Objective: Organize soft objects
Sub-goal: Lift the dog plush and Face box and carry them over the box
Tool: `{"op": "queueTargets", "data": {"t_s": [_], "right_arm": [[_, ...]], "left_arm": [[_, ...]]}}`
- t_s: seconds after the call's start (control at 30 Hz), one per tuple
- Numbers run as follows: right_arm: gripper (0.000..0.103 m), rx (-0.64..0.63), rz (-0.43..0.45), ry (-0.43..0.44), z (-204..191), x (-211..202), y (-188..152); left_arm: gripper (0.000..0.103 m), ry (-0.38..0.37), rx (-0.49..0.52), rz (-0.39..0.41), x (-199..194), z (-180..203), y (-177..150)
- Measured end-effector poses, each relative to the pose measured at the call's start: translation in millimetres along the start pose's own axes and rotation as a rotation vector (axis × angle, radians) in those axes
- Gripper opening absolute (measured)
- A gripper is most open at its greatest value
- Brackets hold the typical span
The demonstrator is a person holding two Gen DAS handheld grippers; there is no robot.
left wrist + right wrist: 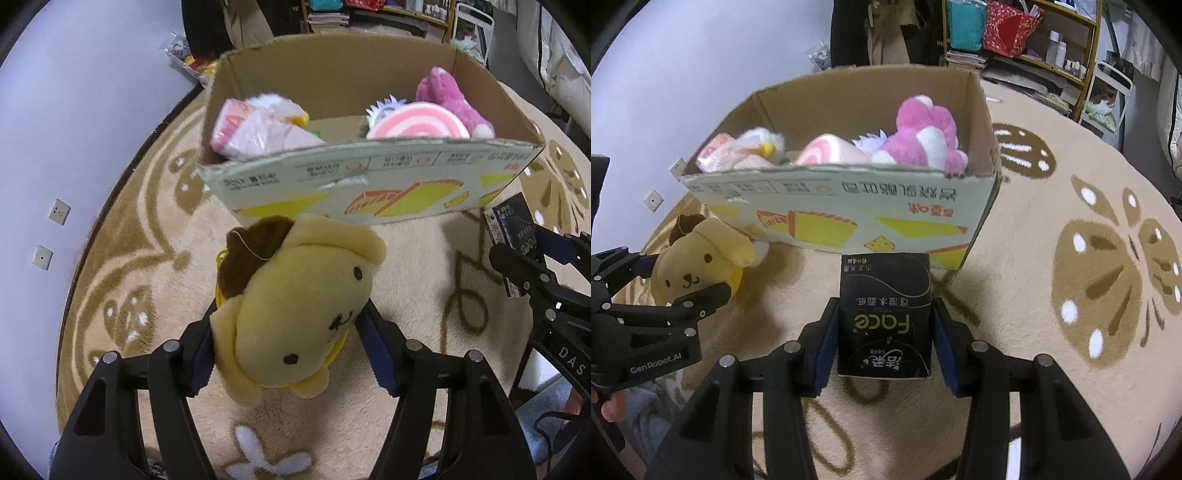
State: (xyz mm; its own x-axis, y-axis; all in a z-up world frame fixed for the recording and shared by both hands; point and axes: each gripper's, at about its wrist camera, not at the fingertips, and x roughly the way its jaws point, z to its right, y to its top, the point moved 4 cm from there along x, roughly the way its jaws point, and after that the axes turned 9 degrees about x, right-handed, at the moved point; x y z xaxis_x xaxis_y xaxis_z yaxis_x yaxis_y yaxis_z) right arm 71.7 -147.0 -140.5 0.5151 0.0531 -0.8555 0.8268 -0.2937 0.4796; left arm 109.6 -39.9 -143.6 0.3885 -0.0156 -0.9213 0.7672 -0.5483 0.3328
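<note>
So the left gripper (pixel 291 332) has its blue pads squeezed onto the sides of a yellow dog plush (pixel 295 314) with a brown beret – it's held clear of the rug (pixel 406 295), face turned up toward the camera. Straight ahead of those fingers, just past the plush, sits the cardboard box (pixel 369 184), open at the top. Inside, going left to right: a pink item in a plastic wrapper (pixel 255 129) with something white and fluffy behind it, then a pink-and-white swirl cushion (pixel 417 125), then a pink plush (pixel 450 99) toward the far right corner.

Off to the right of the left gripper you can see the other tool with its load. From its own view, the right gripper (pixel 884 332) is clamped narrow on a black tissue pack (pixel 884 314) – pads pressing both long sides, pack lifted off the rug, its far end pointing at the box's printed front wall (pixel 849 210). The box is just ahead of it, and the dog plush hangs off to its left, beside the box's near left corner.
</note>
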Motion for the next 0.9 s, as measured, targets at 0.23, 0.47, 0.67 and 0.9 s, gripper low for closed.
{"op": "queueTargets", "data": {"t_s": [0.23, 0.47, 0.67, 0.9], "right_arm": [[0.050, -0.008, 0.038, 0.019, -10, -15, 2], [0.050, -0.021, 0.100, 0.043, -13, -29, 15], [0.050, -0.036, 0.146, 0.055, -15, -39, 24], [0.050, -0.037, 0.195, 0.067, -18, -48, 34]], "left_arm": [[0.068, 0.016, -0.004, 0.058, -26, -5, 7], [0.068, 0.043, -0.023, 0.141, -58, -13, 15], [0.068, 0.085, -0.057, 0.241, -80, -31, 20], [0.069, 0.094, -0.093, 0.352, -104, -43, 30]]}}
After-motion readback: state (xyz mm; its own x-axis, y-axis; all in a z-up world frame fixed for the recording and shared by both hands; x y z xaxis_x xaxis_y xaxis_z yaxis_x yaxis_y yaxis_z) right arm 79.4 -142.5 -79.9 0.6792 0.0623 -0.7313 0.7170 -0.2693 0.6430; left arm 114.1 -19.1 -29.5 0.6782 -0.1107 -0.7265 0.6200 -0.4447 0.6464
